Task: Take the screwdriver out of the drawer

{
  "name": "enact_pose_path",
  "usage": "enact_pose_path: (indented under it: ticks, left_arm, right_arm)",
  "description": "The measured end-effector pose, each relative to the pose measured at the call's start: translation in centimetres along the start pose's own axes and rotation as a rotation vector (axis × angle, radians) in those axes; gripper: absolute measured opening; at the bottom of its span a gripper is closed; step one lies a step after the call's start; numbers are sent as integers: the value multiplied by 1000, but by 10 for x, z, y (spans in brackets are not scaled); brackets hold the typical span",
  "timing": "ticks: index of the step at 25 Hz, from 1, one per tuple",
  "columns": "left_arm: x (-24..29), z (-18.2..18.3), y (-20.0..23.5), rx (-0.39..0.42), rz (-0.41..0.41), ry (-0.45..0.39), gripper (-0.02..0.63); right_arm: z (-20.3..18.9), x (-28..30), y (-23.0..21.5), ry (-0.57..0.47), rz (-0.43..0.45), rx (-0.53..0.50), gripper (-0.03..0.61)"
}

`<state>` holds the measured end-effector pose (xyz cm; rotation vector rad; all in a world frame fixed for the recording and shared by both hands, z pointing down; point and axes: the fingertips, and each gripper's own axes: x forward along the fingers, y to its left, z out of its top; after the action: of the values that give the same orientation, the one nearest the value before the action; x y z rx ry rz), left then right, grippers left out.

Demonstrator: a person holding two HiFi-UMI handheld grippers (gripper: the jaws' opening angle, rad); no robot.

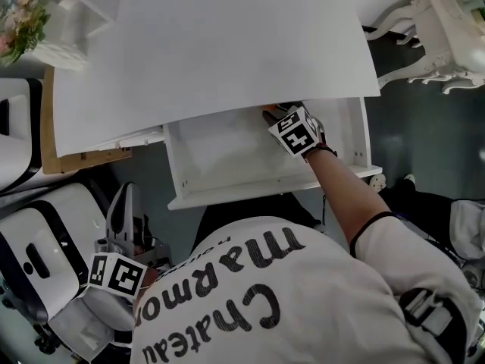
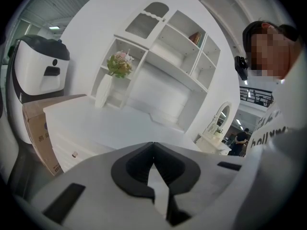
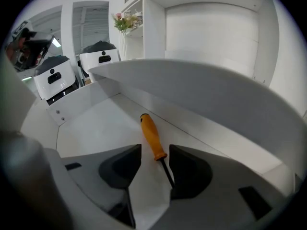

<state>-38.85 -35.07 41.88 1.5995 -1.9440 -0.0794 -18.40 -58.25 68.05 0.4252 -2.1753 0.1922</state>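
A screwdriver (image 3: 152,137) with an orange handle and a thin black shaft lies on the white floor of the open drawer (image 3: 96,128), near its back wall. My right gripper (image 3: 154,169) is open, one jaw on each side of the handle's lower end and the shaft; the shaft runs close along the right pad (image 3: 189,169). In the head view the right gripper (image 1: 284,120) reaches into the back of the drawer (image 1: 227,165), just under the desk top (image 1: 212,44), with a sliver of orange beside it. My left gripper (image 2: 153,150) is shut and empty, held low at the left (image 1: 114,275).
White-and-black machines (image 1: 30,256) stand left of the person. A cardboard box (image 1: 76,161) sits beside the desk's left end. A flower vase (image 2: 117,66) stands on the hutch shelves (image 2: 168,47). Ornate white furniture (image 1: 447,29) is at the far right.
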Motion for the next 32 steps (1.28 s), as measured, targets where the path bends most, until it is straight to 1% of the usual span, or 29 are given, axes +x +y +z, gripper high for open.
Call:
enact_pose_path:
  ticks: [2, 5, 6, 8, 16, 23, 27, 32]
  left_arm:
    - [-1, -1, -1, 3, 5, 1, 23]
    - [-1, -1, -5, 5, 6, -1, 23]
    - [-2, -1, -7, 6, 4, -3, 23]
    - [-2, -1, -12, 10, -2, -5, 23]
    - [-1, -3, -28, 22, -29, -8, 23]
    - [-7, -5, -30, 18, -38, -22, 23]
    - [-8, -3, -33, 18, -60, -34, 23]
    - [-7, 0, -36, 16, -92, -45, 23]
  right_arm:
    - [-3, 3, 1, 10, 7, 5, 190]
    - [-6, 3, 2, 25, -11, 0, 169]
    - [-7, 2, 3, 26, -17, -4, 155]
    - [-10, -2, 3, 27, -19, 5, 101]
    - [-22, -9, 10, 64, 10, 69, 89]
    - [-33, -20, 15, 116, 38, 126, 84]
    - [-40, -30, 17, 153, 33, 194, 84]
    - [-42, -43, 25, 183, 47, 225, 83]
